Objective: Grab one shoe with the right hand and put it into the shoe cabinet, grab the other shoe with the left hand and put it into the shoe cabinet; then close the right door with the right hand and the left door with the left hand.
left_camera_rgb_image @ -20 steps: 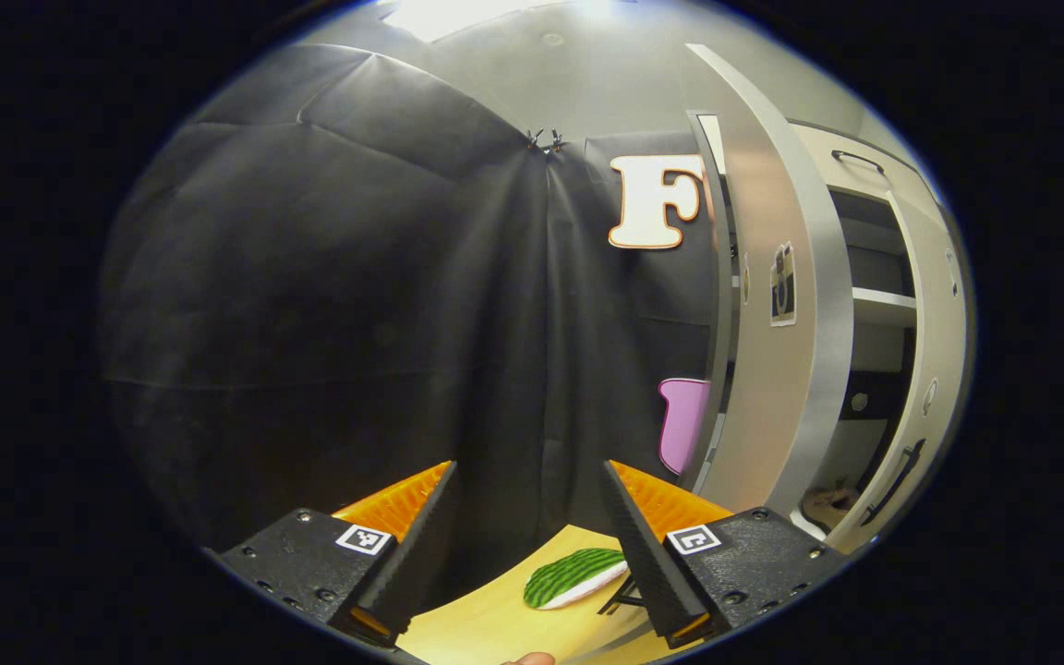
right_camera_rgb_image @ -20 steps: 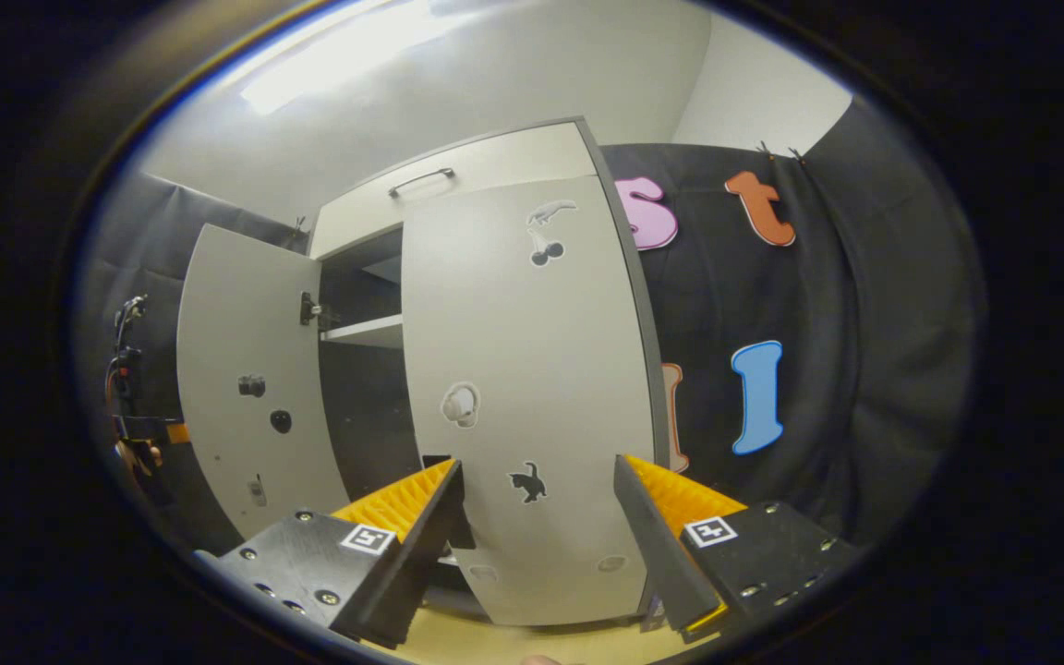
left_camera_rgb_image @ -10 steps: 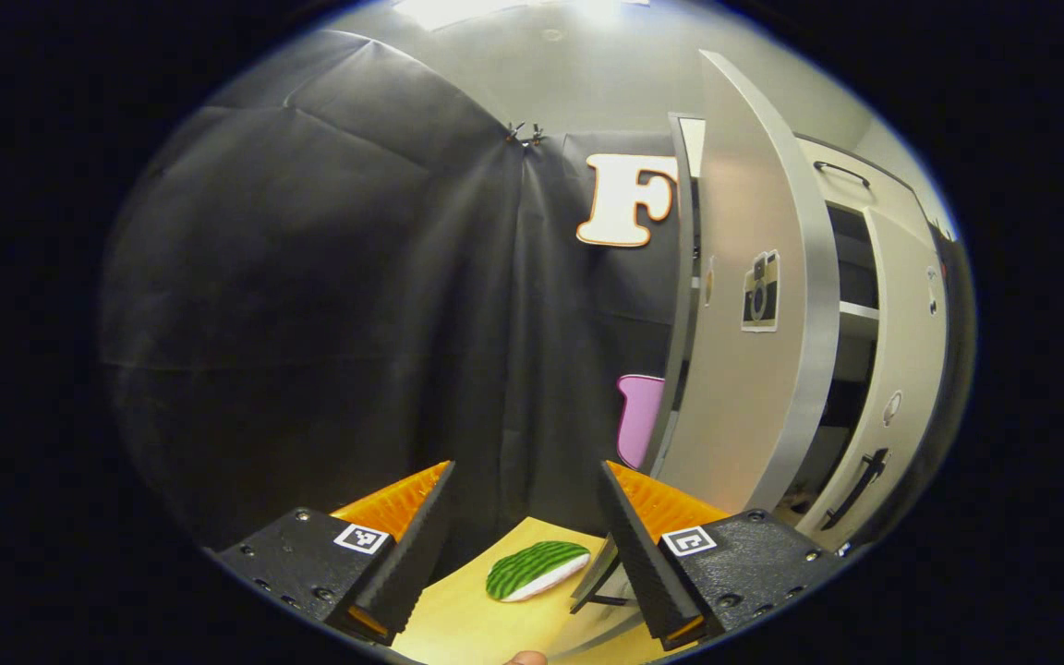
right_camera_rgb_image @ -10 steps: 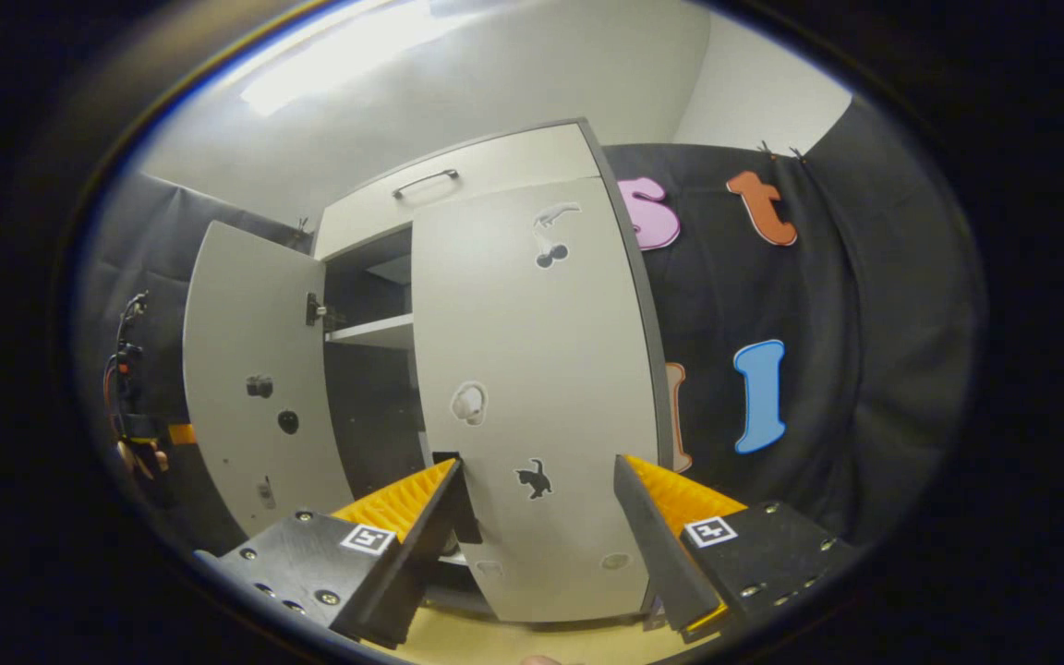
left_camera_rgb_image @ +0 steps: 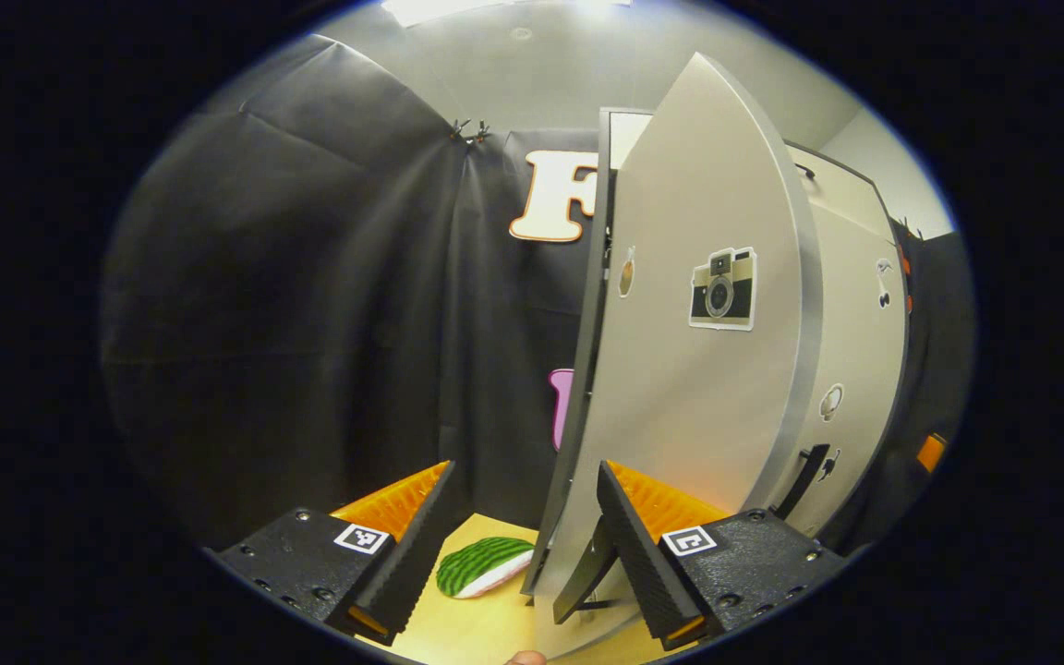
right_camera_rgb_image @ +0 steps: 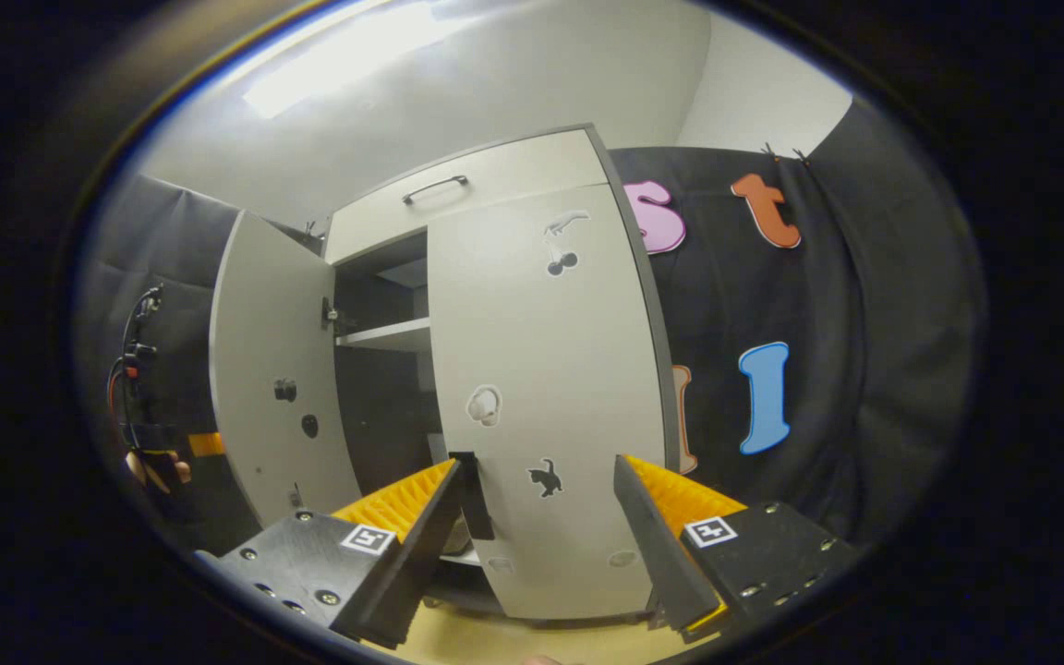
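- Tall pale-grey shoe cabinet with two sticker-covered flat doors stands against the black cloth wall; the shoes can't be made out here, judged already inside.
- Right door, grey panel with cat and cherry stickers, looks nearly flush with the cabinet front; its dark bar handle sits at the left edge.
- Left door, grey panel with a camera sticker, stands swung out, with a gap onto a white shelf and a dark interior.
- Left gripper: fingers spread wide, holding nothing; the door's outer face and lower edge fall between them, right finger just beside the panel, contact unclear.
- Right gripper: fingers wide, holding nothing, facing the right door low down, near but apparently apart.
- Green-striped watermelon-slice object lies on the light wooden floor near the left door's bottom, on the outer side, so out of the closing sweep.
- Step in hand, judged: closing the left door with the left gripper.
- To do well: push flat on the outer face near the free edge, far from the hinge, follow the arc, don't pinch the edge, slow at the end so it doesn't bounce.
- Risk: the black curved handle low on the left door may snag the right finger.
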